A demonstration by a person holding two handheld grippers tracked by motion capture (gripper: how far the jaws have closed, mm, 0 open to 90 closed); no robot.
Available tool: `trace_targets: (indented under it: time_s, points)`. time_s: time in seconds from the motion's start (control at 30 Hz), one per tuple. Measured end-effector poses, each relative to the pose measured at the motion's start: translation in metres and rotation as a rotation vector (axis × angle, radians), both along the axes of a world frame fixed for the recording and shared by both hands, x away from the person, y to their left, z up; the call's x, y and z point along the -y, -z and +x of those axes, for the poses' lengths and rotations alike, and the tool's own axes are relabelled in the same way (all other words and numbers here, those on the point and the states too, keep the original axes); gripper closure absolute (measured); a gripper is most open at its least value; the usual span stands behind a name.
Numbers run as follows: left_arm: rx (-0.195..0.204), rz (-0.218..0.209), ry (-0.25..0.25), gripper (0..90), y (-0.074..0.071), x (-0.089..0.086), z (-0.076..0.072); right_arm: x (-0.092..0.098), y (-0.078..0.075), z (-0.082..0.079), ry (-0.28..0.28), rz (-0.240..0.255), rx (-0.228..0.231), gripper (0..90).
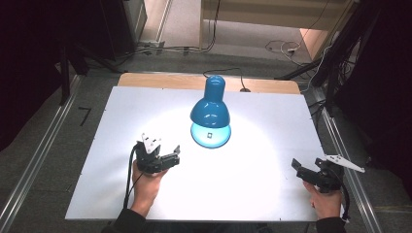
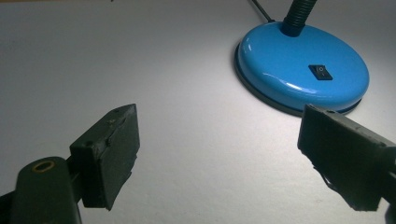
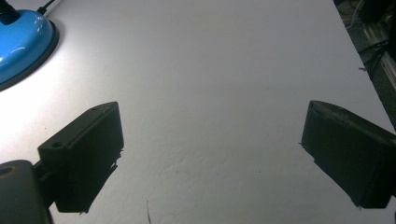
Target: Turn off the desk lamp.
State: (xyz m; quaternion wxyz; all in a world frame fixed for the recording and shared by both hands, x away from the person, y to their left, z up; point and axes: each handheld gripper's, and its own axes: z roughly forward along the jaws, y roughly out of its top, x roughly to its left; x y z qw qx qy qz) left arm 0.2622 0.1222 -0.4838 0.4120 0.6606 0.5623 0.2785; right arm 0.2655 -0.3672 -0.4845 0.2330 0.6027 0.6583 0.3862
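Note:
A blue desk lamp stands lit at the middle of the white table. Its shade points down over its round base. The base carries a black rocker switch and a black gooseneck. My left gripper sits low over the table, left of and nearer than the base, open with nothing between its jaws. My right gripper rests near the table's front right corner, open over bare table. The lamp base lies far to its left.
The lamp's black cable runs off the far wooden edge. Metal rails flank the table on the floor, and loose cables lie beyond. The table's right edge is close to the right gripper.

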Motion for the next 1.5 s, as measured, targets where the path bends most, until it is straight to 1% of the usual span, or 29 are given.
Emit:
trace_targets:
  time_s: [0.07, 0.13, 0.4, 0.53, 0.6, 0.67, 0.77, 0.97, 1.17, 1.5]
  points:
    - [-0.006, -0.009, 0.007, 15.0, 0.001, 0.003, 0.002, 0.0, 0.0, 0.0, 0.0, 0.004, -0.002, 4.2]
    - [-0.008, -0.009, 0.01, 15.1, 0.002, 0.006, 0.004, 0.0, 0.0, 0.001, 0.0, 0.012, -0.005, 4.2]
    - [0.0, -0.004, 0.005, 17.3, 0.004, 0.015, 0.011, -0.002, 0.0, 0.001, -0.008, 0.014, -0.003, 4.2]
    - [0.006, 0.008, 0.006, 18.3, 0.004, 0.017, 0.013, -0.001, 0.0, 0.001, -0.006, 0.015, -0.001, 4.2]
    - [0.007, 0.001, 0.01, 19.2, 0.004, 0.019, 0.014, -0.002, 0.0, 0.001, -0.007, 0.014, -0.001, 4.2]
    - [0.008, 0.002, 0.027, 21.0, 0.005, 0.021, 0.015, -0.002, 0.0, 0.001, -0.005, 0.013, -0.001, 4.2]
    - [0.006, 0.007, 0.036, 22.0, 0.006, 0.027, 0.016, -0.002, -0.001, 0.0, -0.006, 0.014, 0.001, 4.2]
    - [0.014, 0.009, 0.049, 24.4, 0.005, 0.036, 0.019, -0.001, -0.001, 0.001, -0.008, 0.017, 0.005, 4.2]
    - [0.005, 0.01, 0.053, 25.3, 0.007, 0.041, 0.024, -0.001, -0.002, 0.0, -0.006, 0.023, 0.002, 4.6]
    - [0.016, 0.009, 0.075, 34.5, 0.007, 0.051, 0.028, -0.001, -0.001, 0.001, -0.004, 0.024, 0.0, 4.6]
